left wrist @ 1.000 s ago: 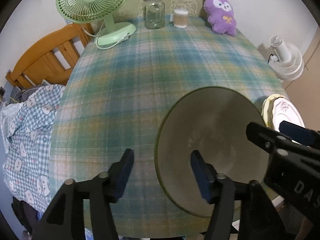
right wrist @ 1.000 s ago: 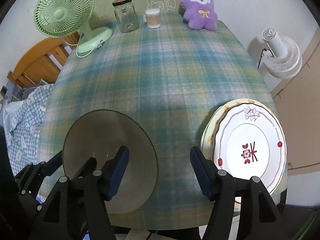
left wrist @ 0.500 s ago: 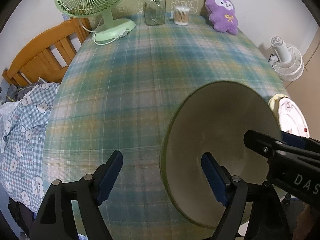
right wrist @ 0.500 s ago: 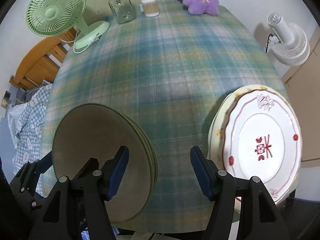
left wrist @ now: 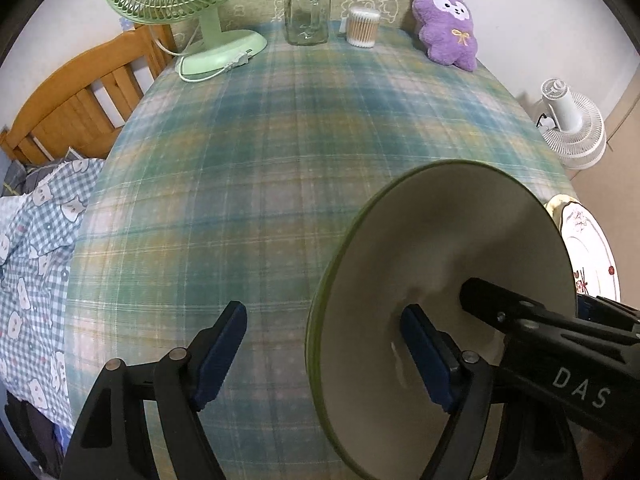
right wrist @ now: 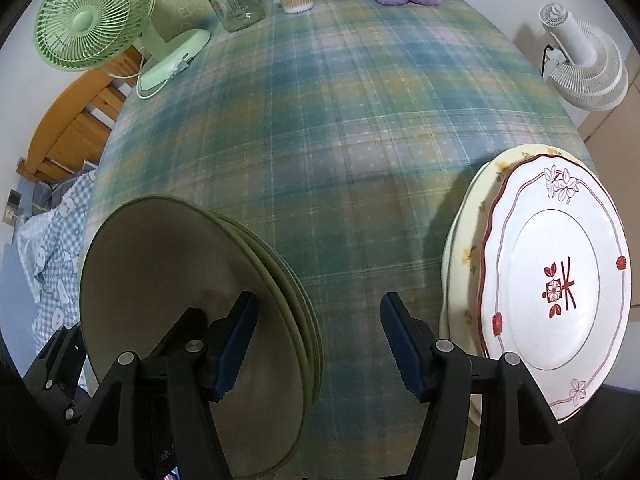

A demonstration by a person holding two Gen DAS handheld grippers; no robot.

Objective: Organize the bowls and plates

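— Left wrist view first: where are the green plates (left wrist: pixel 460 240)?
— Stacked face up at the near edge of the counter (left wrist: pixel 260 160). They are round, so there is no long axis.
— Left tongs (left wrist: pixel 324 314)?
— Jaws have just been opening and stand wide. The stack's rim is between them, unpressed.
— Right tongs (right wrist: pixel 320 303)?
— Apart, gripping nothing. One finger is over the green plates, the other beside the yellow plate (right wrist: pixel 464 256), which carries the red-patterned plate (right wrist: pixel 560 272).
— Containers?
— The glass jar (left wrist: pixel 307 12) is lidded, contents unclear. The tub (left wrist: pixel 363 26) is full of cotton swabs.
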